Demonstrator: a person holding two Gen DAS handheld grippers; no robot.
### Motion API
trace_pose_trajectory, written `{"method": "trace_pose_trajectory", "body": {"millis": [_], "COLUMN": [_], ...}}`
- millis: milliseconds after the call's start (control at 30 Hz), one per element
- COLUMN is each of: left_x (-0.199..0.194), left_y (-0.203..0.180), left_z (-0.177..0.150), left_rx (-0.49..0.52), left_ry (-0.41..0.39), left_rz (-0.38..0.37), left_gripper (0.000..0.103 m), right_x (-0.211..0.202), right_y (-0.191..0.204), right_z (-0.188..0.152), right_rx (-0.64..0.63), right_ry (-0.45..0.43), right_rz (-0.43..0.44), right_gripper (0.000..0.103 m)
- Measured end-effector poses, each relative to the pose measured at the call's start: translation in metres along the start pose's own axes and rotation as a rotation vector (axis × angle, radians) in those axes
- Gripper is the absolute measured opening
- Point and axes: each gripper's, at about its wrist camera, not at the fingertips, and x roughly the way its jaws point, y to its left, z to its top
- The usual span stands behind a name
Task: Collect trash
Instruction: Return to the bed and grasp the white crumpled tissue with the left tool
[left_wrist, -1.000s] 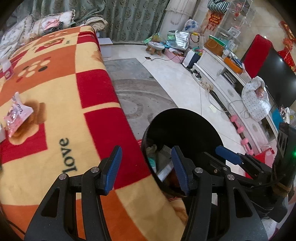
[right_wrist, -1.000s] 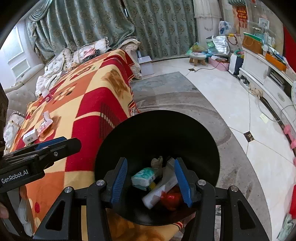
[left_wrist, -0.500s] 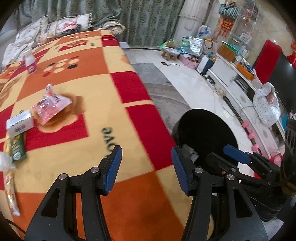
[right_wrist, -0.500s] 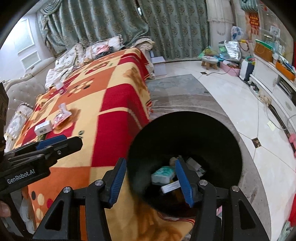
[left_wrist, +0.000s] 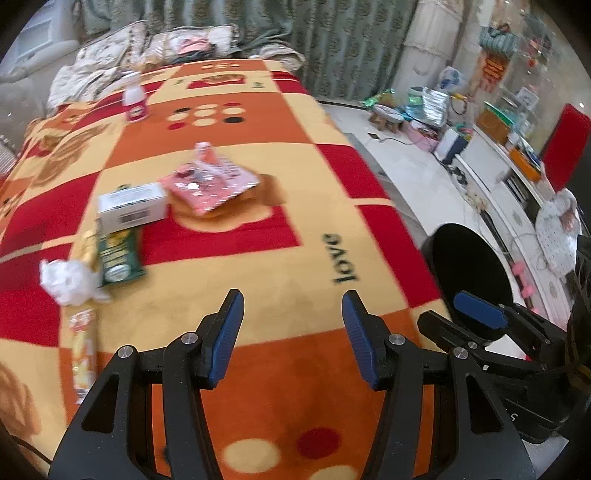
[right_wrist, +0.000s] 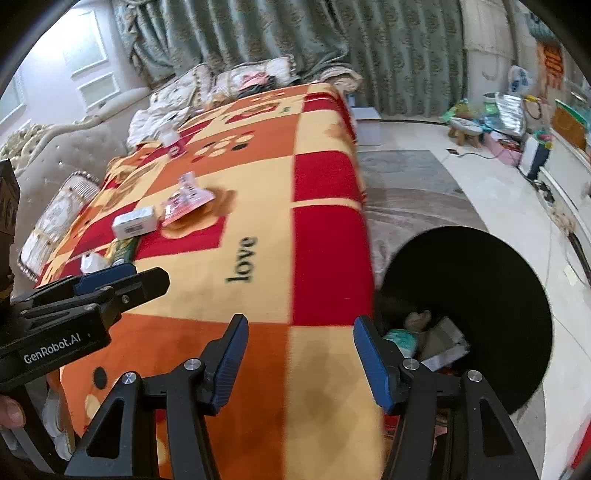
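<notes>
Lying well beyond the left hand-held gripper: pink wrapper.

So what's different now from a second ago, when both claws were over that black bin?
Both have swung off the black bin and over the blanket, toward the litter. The right hand-held gripper has just been opening its jaws, with nothing between them; the left hand-held gripper is open and empty too. The pink wrapper, white box and the trash in the bin haven't moved.
</notes>
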Motion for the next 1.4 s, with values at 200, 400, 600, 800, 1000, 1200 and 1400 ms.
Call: {"method": "trace_pose_trajectory", "body": {"millis": [200, 400, 600, 800, 1000, 1200, 1400], "left_x": [-0.012, -0.02, -0.022, -0.025, -0.032, -0.019, 0.008], "left_y": [0.04, 0.075, 0.115, 0.153, 0.197, 0.213, 0.204], "left_z": [-0.007, -0.012, -0.014, -0.015, -0.005, 0.006, 0.01], "left_rx": [-0.047, -0.08, -0.122, -0.131, -0.103, 0.01, 0.18], "left_ry": [0.0, -0.004, -0.001, -0.023, -0.047, -0.042, 0.023], "left_rz": [0.053, 0.101, 0.134, 0.084, 0.071, 0.036, 0.011], "left_gripper": [0.054, 0.054, 0.054, 0.054, 0.054, 0.057, 0.057], "right_x": [0.012, 0.022, 0.032, 0.044, 0.057, 0.074, 0.082], "right_y": [0.034, 0.061, 0.088, 0.114, 0.142, 0.182, 0.205], "right_z": [0.004, 0.006, 0.005, 0.004, 0.003, 0.002, -0.002], "right_rx": [-0.05, -0.081, -0.121, -0.153, -0.183, -0.23, -0.283], "right_ry": [0.013, 0.033, 0.059, 0.086, 0.119, 0.155, 0.182], "right_rz": [0.041, 0.077, 0.108, 0.136, 0.185, 0.249, 0.268], "right_gripper": [0.058, 0.058, 0.059, 0.059, 0.059, 0.059, 0.059]}}
